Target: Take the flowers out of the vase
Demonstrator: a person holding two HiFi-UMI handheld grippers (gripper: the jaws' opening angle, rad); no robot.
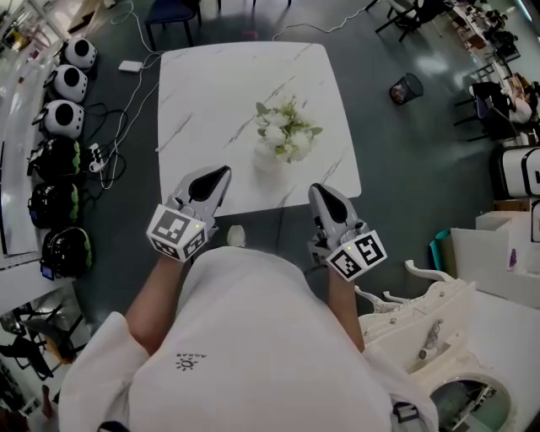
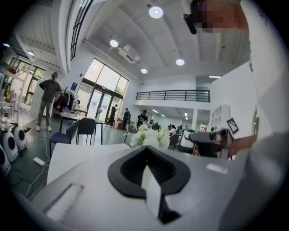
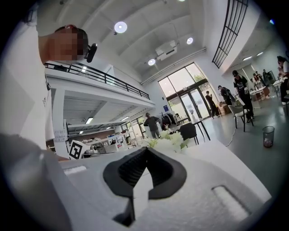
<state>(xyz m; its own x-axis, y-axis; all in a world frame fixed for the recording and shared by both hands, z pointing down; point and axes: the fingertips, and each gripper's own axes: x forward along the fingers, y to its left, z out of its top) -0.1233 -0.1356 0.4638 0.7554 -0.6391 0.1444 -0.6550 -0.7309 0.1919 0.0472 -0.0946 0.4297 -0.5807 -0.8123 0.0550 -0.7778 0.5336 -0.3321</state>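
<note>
A bunch of white flowers with green leaves (image 1: 287,131) stands in a pale vase (image 1: 268,159) on the white marble table (image 1: 211,93), right of its middle. My left gripper (image 1: 222,174) is shut and empty over the table's near edge, left of the vase. Its jaws also meet with nothing between them in the left gripper view (image 2: 145,150), with the flowers (image 2: 145,137) ahead. My right gripper (image 1: 318,191) is shut and empty just off the near right corner. In its own view (image 3: 145,150) the flowers (image 3: 170,142) are ahead, slightly right.
Round helmet-like devices (image 1: 64,118) and cables (image 1: 126,110) lie on the floor at the left. A black bin (image 1: 407,87) stands on the floor at the right. A dark chair (image 1: 172,12) is beyond the table. White equipment (image 1: 439,329) sits at lower right.
</note>
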